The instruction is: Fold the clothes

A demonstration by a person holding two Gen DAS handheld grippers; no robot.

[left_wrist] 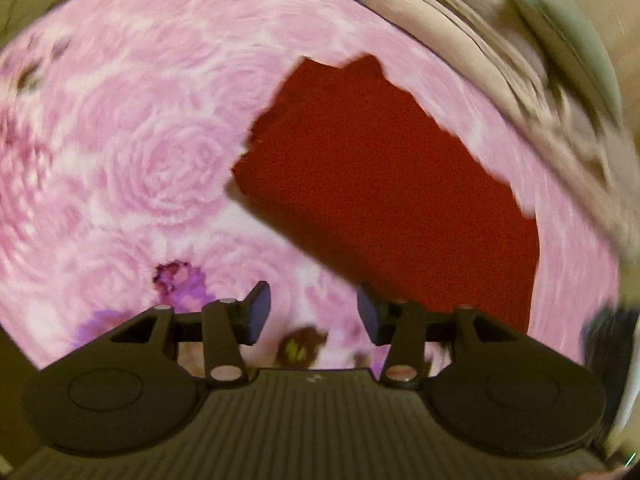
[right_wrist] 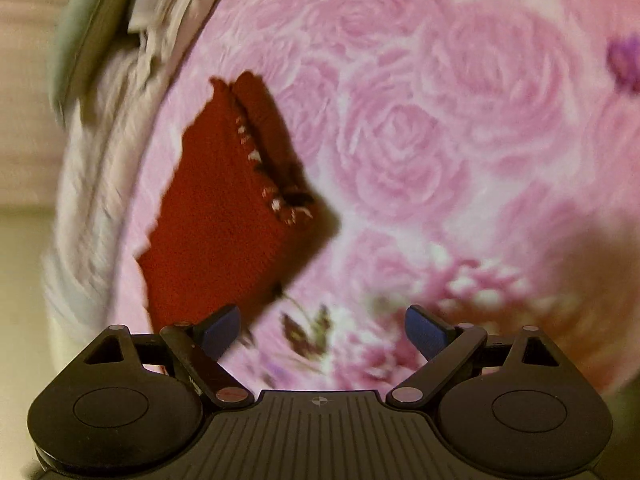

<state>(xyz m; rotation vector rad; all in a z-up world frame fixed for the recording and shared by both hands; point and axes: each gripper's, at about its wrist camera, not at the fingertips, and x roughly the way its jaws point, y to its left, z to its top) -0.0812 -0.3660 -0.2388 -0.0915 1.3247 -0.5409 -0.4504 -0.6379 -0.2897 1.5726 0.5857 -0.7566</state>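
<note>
A dark red garment (left_wrist: 384,184) lies folded flat on a pink rose-print bedspread (left_wrist: 152,152). In the right wrist view the garment (right_wrist: 216,216) lies at the left, with a pale stitched trim along its right edge. My left gripper (left_wrist: 313,314) is open and empty, hovering just off the garment's near left edge. My right gripper (right_wrist: 322,330) is open and empty, with the garment ahead and to its left. Both views are blurred by motion.
The bedspread (right_wrist: 440,140) fills most of both views. Rumpled white bedding (right_wrist: 92,184) and a pale green item (right_wrist: 76,40) lie along the bed's edge beyond the garment. The same bedding (left_wrist: 520,92) runs along the upper right in the left wrist view.
</note>
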